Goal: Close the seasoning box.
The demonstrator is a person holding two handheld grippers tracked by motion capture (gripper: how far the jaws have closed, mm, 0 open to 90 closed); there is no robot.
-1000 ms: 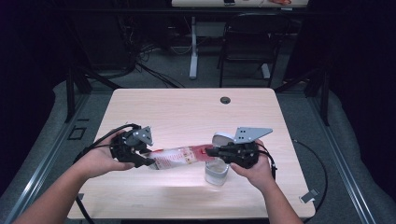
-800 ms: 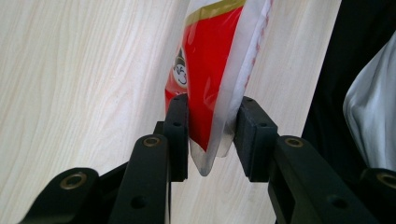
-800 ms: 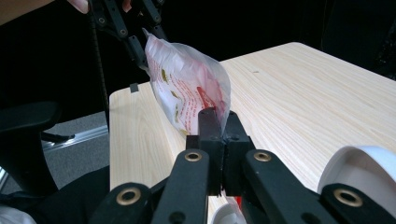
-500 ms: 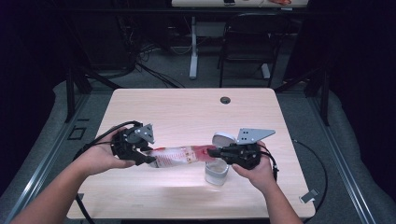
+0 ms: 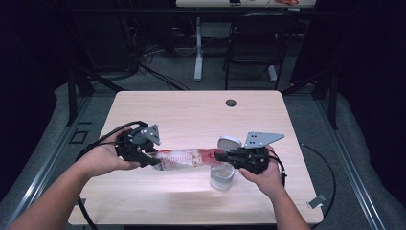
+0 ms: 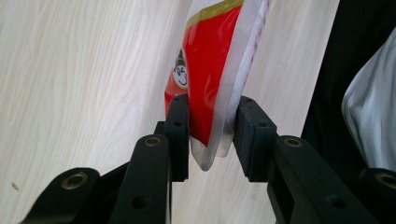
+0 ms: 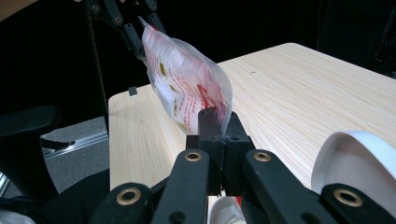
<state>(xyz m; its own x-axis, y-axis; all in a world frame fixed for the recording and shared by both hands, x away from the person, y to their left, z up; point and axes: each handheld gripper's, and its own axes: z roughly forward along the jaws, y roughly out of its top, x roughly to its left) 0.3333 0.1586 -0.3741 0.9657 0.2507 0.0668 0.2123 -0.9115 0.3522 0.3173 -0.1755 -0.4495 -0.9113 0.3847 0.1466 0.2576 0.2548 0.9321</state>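
**Bag held level over the cup**

Almost nothing has moved since the earlier frames: both hands hold their places and the bag (image 5: 184, 158) stays stretched between them above the table (image 5: 191, 115). From the left, the left gripper (image 5: 152, 160) has its jaws partly closed on the bag's sealed end; in the left gripper view both pads press the plastic (image 6: 210, 93) from either side. The bag runs roughly level across the middle, clear of the tabletop. At the right, the right gripper (image 5: 218, 155) pinches the other end with its jaws fully closed, seen squeezing the film (image 7: 187, 88) in the right gripper view. Just below that end stands a clear cup (image 5: 222, 176), with a white lid (image 5: 229, 143) beside it. The stillness suggests the bag is being steadied before opening or pouring; that end probably needs to tip over the cup next.
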